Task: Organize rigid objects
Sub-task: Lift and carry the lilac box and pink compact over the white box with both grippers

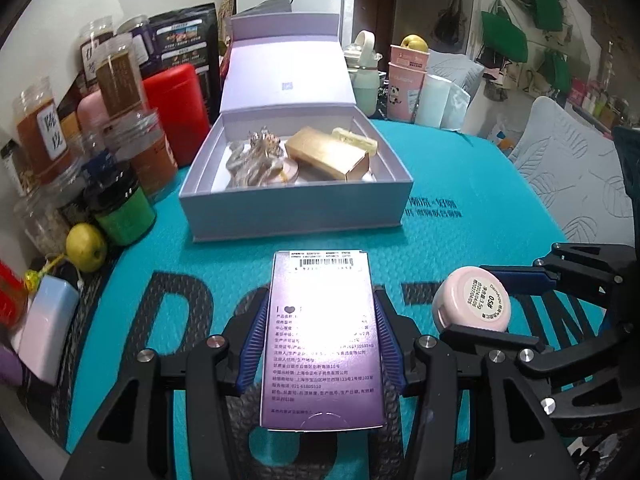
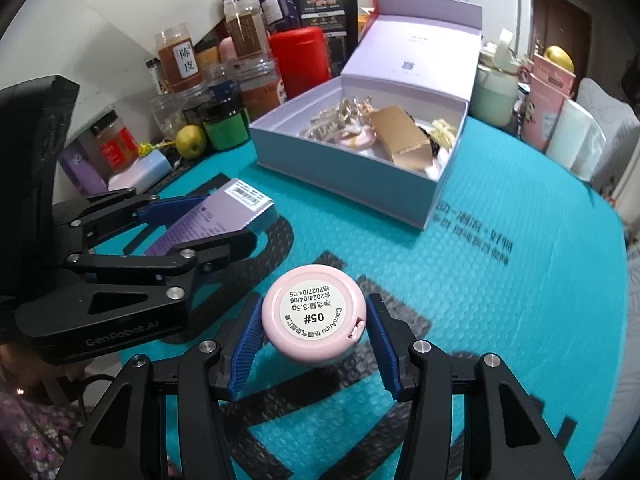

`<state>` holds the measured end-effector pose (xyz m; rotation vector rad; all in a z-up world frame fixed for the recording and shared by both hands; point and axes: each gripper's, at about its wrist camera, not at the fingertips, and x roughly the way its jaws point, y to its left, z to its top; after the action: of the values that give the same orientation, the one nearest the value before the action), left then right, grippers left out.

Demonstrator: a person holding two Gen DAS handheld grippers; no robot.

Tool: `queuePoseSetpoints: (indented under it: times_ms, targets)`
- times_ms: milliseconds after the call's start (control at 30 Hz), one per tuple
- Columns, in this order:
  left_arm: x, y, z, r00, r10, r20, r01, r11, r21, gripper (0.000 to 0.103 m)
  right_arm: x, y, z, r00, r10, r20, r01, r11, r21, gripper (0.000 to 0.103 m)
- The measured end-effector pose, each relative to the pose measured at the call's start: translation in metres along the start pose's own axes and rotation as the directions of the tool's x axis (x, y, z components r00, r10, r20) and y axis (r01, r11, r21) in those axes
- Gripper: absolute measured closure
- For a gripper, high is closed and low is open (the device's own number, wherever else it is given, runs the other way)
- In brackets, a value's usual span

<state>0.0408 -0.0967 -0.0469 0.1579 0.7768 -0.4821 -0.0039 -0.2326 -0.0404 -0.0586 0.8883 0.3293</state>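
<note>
Left gripper [image 1: 322, 336] — blue-padded fingers [image 1: 256, 344] pressed on both long sides of a purple carton [image 1: 322, 340], printed back up, barcode end pointing to 12 o'clock. In the right wrist view the same carton [image 2: 224, 216] is held in the left gripper at 9 o'clock, angled above the teal mat [image 2: 500, 280] that covers the worktop.

Right gripper [image 2: 314, 336] — fingers [image 2: 246, 348] flank a round pink compact [image 2: 314, 316], label "05#" facing up. Left pad touches its side; the right pad sits at the hinge side, contact there hard to judge. Whether the compact is lifted or resting on the mat I cannot tell. From the left wrist view the compact [image 1: 472, 306] lies at 3 o'clock, between the right gripper's black fingers.

Open lilac gift box [image 1: 296, 204] stands on the mat at 12 o'clock, lid upright behind it. Inside: a gold carton [image 1: 328, 152], silvery hair clips [image 1: 256, 160] to its left, a pale yellow piece [image 1: 356, 140] behind.

Along the 9–10 o'clock edge: spice jars [image 1: 44, 132], a red canister [image 1: 176, 108], a green-labelled jar [image 1: 124, 216], a yellow-green apple [image 1: 86, 246]. At 1 o'clock, pink paper cups [image 1: 406, 76].
</note>
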Motion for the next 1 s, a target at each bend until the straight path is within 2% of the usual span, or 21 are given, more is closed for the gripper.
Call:
queuePoseSetpoints:
  times_ms: [433,733,1000]
  targets:
    - [0.003,0.007,0.044,0.999,0.012,0.043,-0.012,1.000,0.013,0.053,-0.002,-0.018,0.038,0.998,0.029,0.054,-0.027,0.999,-0.040,0.052]
    - [0.002,0.015,0.082,0.995,0.007,0.096,-0.011,0.999,0.038,0.053,-0.018,-0.030,0.070,0.989,0.010,0.146,-0.001,0.998,-0.063,0.052]
    - [0.008,0.022,0.107,0.992,0.009,0.127,-0.013,0.999,0.034,0.053,-0.024,-0.039,0.093,0.982,0.001,0.190,0.015,0.996,-0.083,0.052]
